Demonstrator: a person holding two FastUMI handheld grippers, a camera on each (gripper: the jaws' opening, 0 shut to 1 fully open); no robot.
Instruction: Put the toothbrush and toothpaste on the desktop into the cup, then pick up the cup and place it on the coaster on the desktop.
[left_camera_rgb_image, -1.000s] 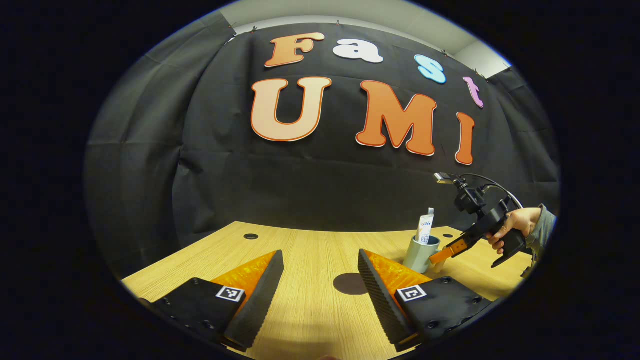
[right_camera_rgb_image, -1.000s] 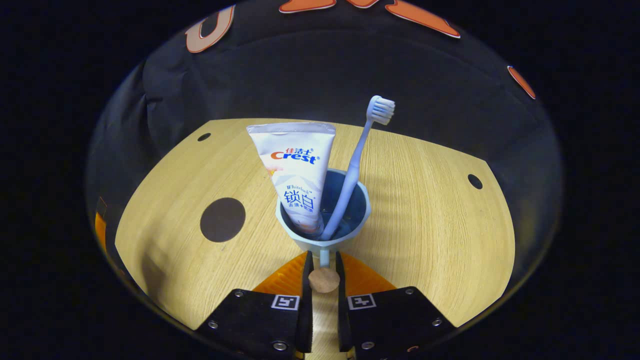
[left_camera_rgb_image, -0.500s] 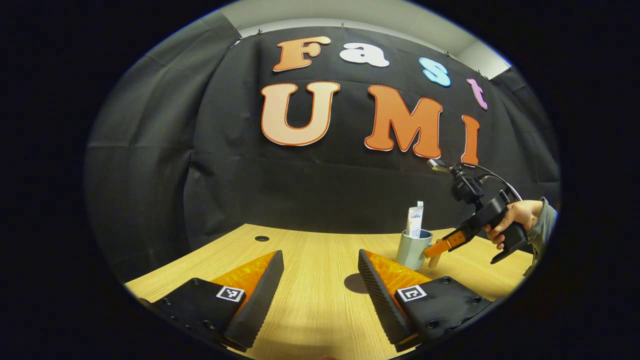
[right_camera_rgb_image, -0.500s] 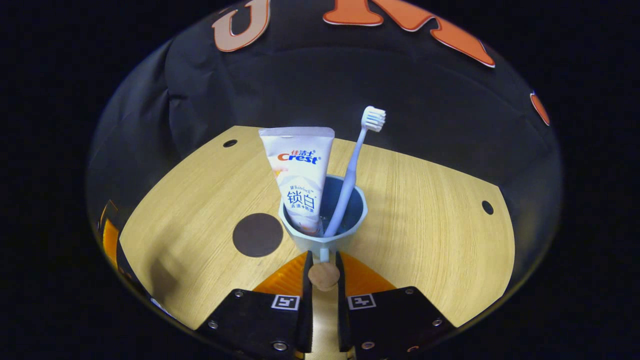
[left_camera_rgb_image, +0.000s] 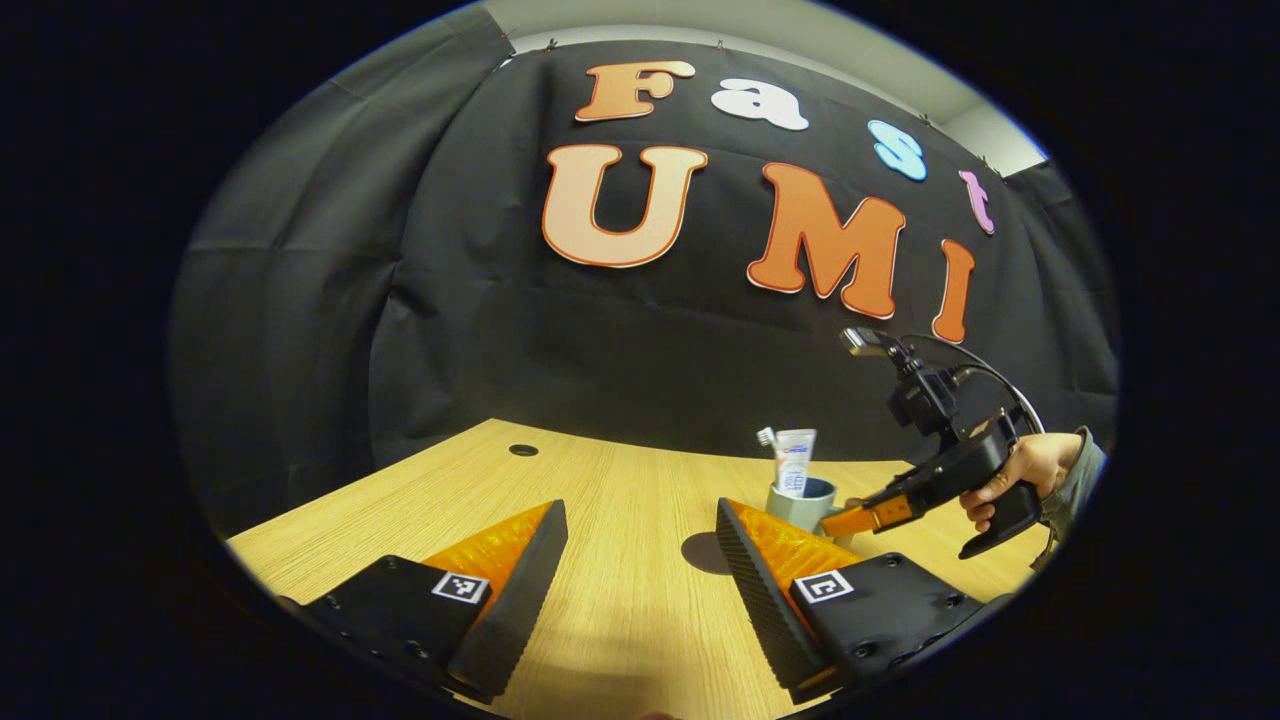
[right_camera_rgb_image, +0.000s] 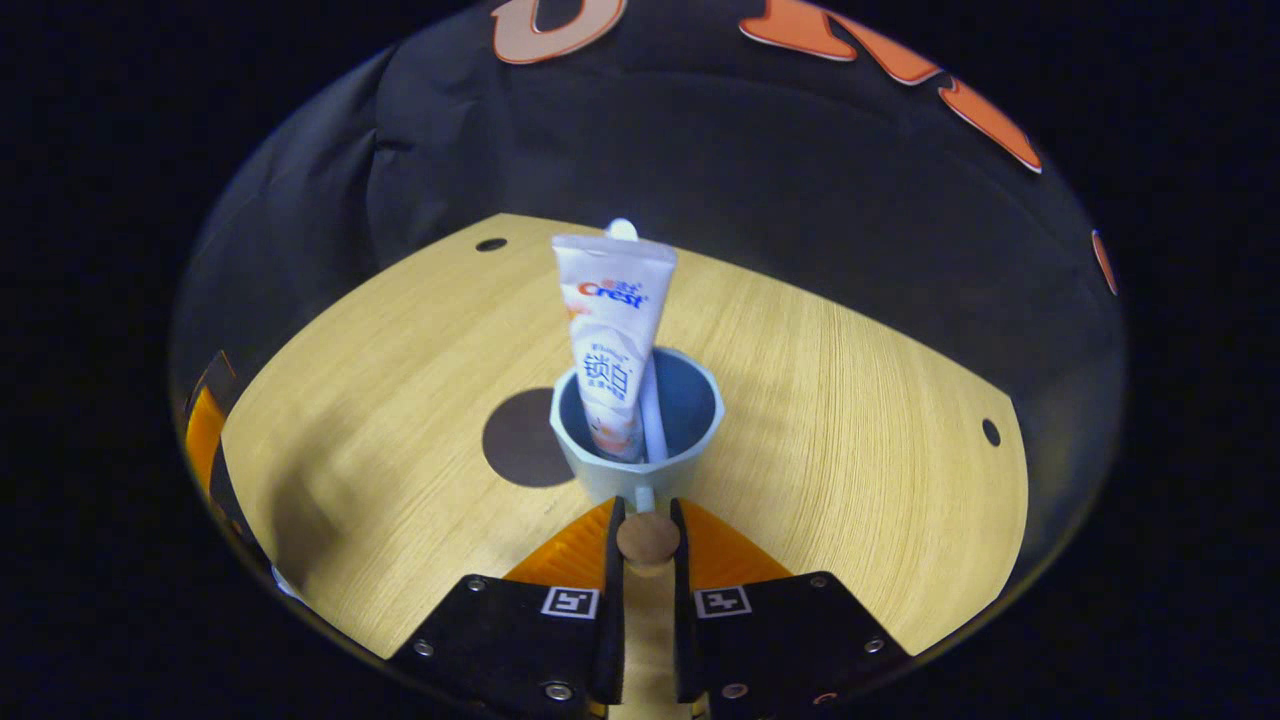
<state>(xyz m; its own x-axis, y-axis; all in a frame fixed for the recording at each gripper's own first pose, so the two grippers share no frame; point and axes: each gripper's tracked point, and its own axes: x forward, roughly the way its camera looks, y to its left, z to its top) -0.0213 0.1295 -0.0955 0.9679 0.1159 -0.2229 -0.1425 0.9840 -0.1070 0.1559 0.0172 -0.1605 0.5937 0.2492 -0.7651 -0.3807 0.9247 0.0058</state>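
A pale blue cup (right_camera_rgb_image: 640, 455) holds the white toothpaste tube (right_camera_rgb_image: 612, 330) and the light blue toothbrush (right_camera_rgb_image: 655, 420), whose head peeks out behind the tube's top. My right gripper (right_camera_rgb_image: 647, 520) is shut on the cup's handle with its round wooden end. The dark round coaster (right_camera_rgb_image: 515, 440) lies just left of the cup, partly hidden by it. In the left gripper view the cup (left_camera_rgb_image: 800, 505) with the toothpaste (left_camera_rgb_image: 795, 465) sits right of the coaster (left_camera_rgb_image: 705, 553), with the right gripper (left_camera_rgb_image: 865, 517) at its handle. My left gripper (left_camera_rgb_image: 640, 560) is open over the wooden table.
The wooden tabletop (right_camera_rgb_image: 850, 400) has small cable holes (right_camera_rgb_image: 490, 244) near its far edge. A hand (left_camera_rgb_image: 1020, 470) holds the right gripper at the right side. One finger of the left gripper (right_camera_rgb_image: 205, 440) shows at the table's left edge.
The right gripper has carried the cup leftwards, up to the coaster. The toothbrush has swung from the tube's right to behind it. The left gripper stays open.
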